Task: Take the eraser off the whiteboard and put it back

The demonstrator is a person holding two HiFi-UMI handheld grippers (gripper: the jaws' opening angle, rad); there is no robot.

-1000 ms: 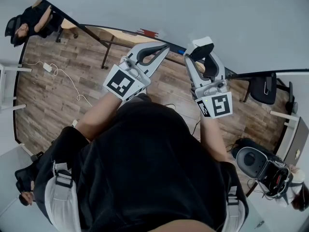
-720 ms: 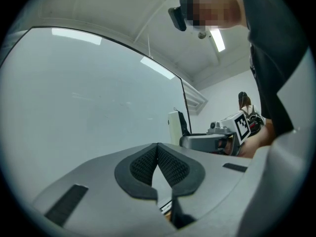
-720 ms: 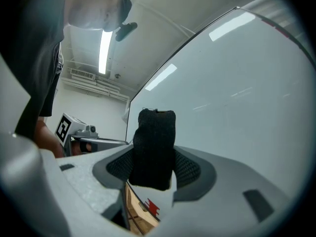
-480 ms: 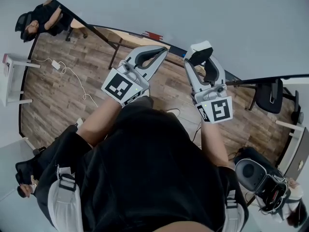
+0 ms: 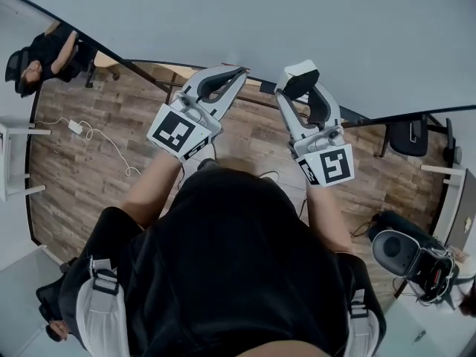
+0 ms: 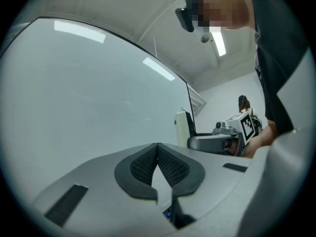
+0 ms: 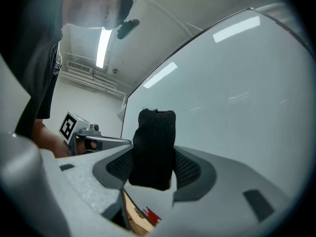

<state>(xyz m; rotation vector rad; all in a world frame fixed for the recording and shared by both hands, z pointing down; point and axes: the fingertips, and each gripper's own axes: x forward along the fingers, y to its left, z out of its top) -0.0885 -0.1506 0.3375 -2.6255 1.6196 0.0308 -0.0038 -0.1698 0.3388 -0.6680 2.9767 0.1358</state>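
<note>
Whiteboard (image 5: 297,21): large pale panel across the top of the head view; both grippers point at it, roughly level.
Floor (image 5: 89,147): wood planks below the board's lower edge, with a cable lying on them.
Right gripper (image 5: 301,80): clamped on the eraser, pads pressing on both its sides; the jaws stand wide because the block is wide.
Left gripper (image 5: 239,71): jaws together, nothing between them; just beside the right one, idle.
Eraser (image 7: 154,147): upright in the right jaws, dark felt toward the gripper camera, pale back showing in the head view. Close to the board face; touching or apart, cannot tell.
Stage (judged): eraser in hand, return to the board not yet done.
Risk 1: only the lower part of the eraser sits between the pads; a skewed push against the board could pivot it out.
Risk 2: letting go before it seats flat on the board would drop it to the floor.
Risk 3: the left gripper is close by and could knock the right jaws.
</note>
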